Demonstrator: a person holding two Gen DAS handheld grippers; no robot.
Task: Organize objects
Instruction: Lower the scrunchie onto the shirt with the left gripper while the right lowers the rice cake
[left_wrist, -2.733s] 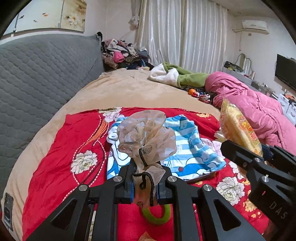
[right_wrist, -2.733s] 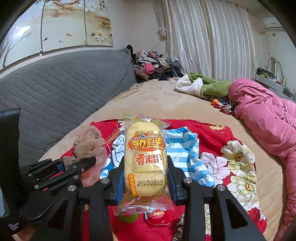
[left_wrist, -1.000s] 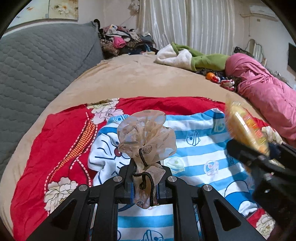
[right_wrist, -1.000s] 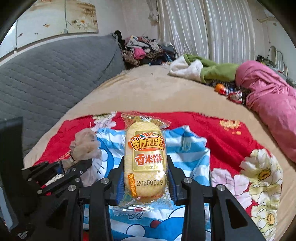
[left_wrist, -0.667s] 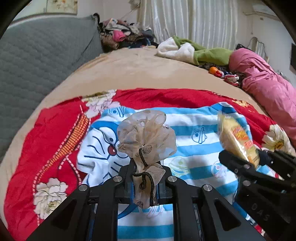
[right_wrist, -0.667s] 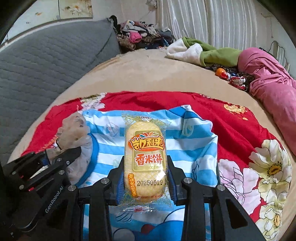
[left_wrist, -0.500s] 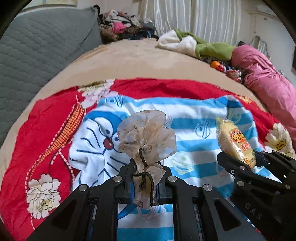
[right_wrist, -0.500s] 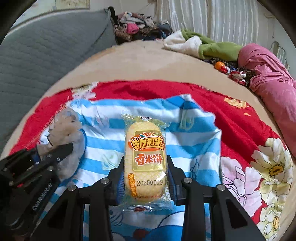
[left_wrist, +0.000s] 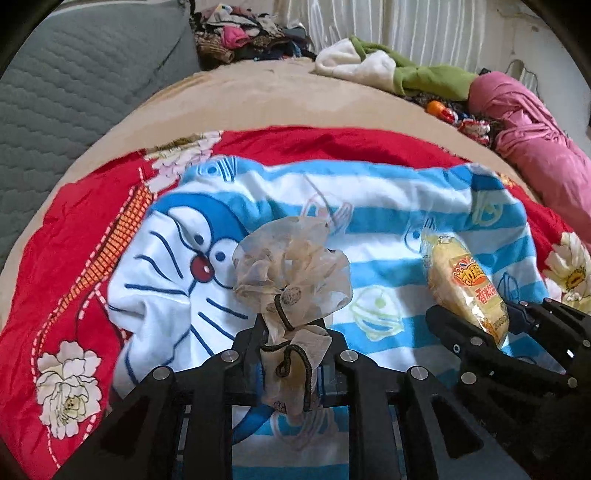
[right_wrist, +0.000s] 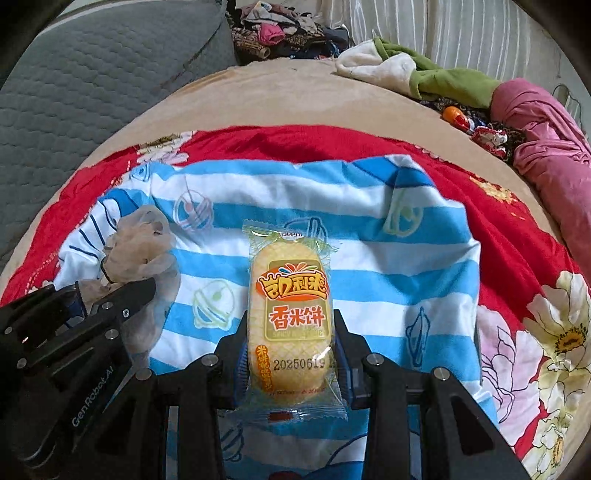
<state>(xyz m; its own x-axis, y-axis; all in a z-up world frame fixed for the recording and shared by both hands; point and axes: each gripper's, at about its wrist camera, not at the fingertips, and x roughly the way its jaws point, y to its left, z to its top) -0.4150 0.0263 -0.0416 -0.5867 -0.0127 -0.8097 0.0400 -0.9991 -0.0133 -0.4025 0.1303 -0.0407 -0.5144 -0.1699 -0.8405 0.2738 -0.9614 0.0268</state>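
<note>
Over the striped cloth (right_wrist: 369, 229), right gripper (right_wrist: 291, 354) clamps a wrapped rice cracker (right_wrist: 291, 317).

A blue-and-white striped cartoon towel (right_wrist: 369, 236) is lying over a red cloth (right_wrist: 517, 258) showing white and yellow flowers. A sheer beige scrunchie (left_wrist: 291, 266) is showing brown dots. The snack packet (right_wrist: 291, 317) is showing yellow with orange and red lettering. The tan bed (right_wrist: 280, 96) is meeting a grey quilted headboard (right_wrist: 92, 66).
</note>
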